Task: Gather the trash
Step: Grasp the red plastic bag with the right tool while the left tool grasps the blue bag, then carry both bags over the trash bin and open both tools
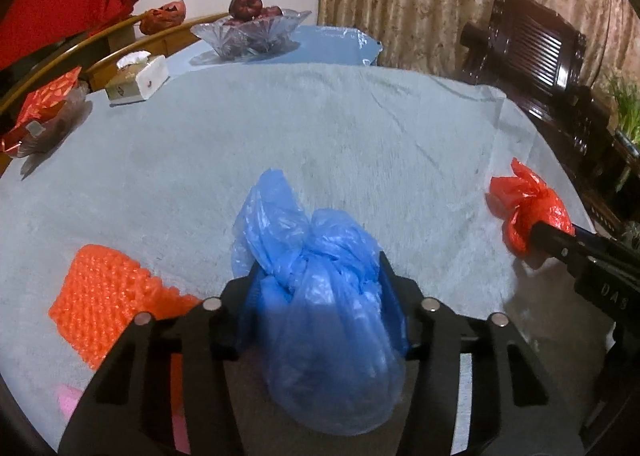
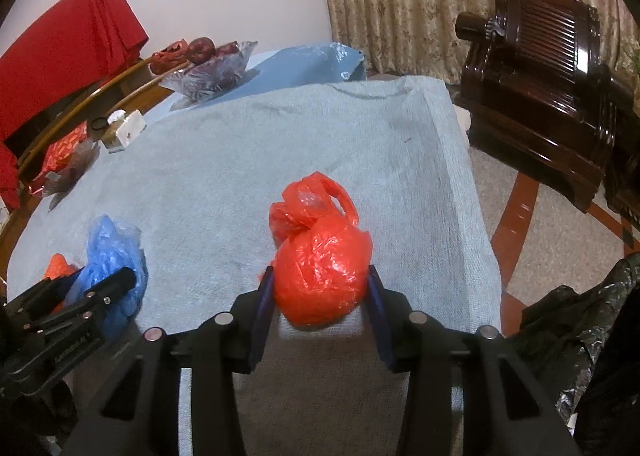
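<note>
Left wrist: we've clamped the left gripper (image 1: 316,276) on the blue bag (image 1: 316,296), the right gripper (image 2: 320,288) on the red bag (image 2: 320,272); next, lift both clear.

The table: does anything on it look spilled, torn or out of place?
Nothing is spilled. Two knotted bags, blue bag and red bag, sit on the grey cloth, each between tongs. An orange bubble-wrap sheet lies loose near the blue one.

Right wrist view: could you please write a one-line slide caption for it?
Right gripper fingers clamp a knotted red bag on the grey cloth.
</note>
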